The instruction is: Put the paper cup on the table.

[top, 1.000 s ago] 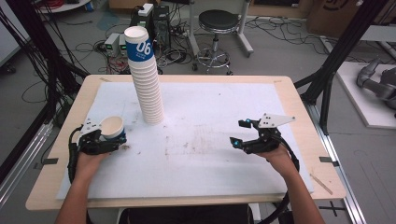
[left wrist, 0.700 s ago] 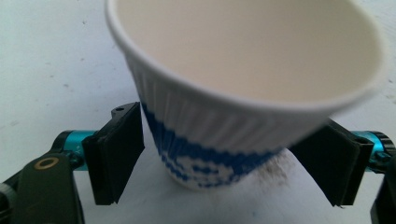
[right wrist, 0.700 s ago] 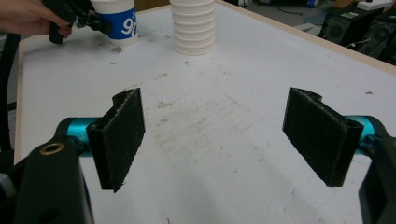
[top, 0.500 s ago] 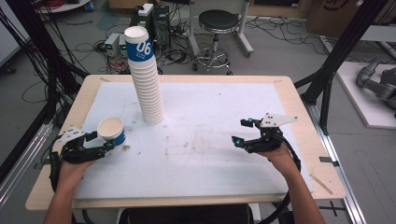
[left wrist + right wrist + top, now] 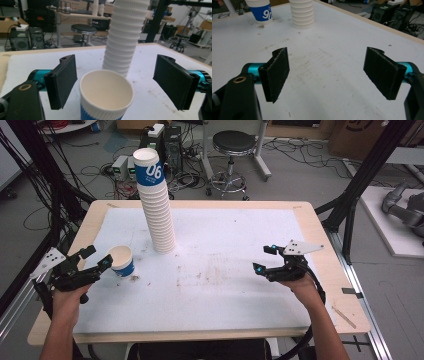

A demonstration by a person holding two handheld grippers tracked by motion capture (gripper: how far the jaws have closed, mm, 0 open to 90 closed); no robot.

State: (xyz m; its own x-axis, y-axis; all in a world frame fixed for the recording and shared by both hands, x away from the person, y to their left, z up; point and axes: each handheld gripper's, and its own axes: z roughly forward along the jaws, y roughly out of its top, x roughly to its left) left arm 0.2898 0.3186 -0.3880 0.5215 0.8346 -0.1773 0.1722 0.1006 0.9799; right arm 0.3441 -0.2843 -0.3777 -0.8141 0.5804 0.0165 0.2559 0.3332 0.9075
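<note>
We see the single paper cup [image 5: 121, 260] standing upright on the white table [image 5: 225, 285], at the left of the high view, just below and left of the tall cup stack [image 5: 155, 205] and apart from it. The left gripper [image 5: 97, 262] sits right beside the cup, its jaws spread wide. In the left gripper view the cup [image 5: 106, 98] stands between the two black pads [image 5: 63, 80] with clear gaps on both sides (so nothing is gripped). The stack [image 5: 126, 37] rises just behind it there. Over at the right of the high view, the right gripper [image 5: 265, 260] hovers above bare table, well apart from the cups. In its own view the right gripper [image 5: 325, 75] shows jaws standing wide with nothing between them, the cup [image 5: 262, 11] and stack [image 5: 302, 13] far off at the upper left.
</note>
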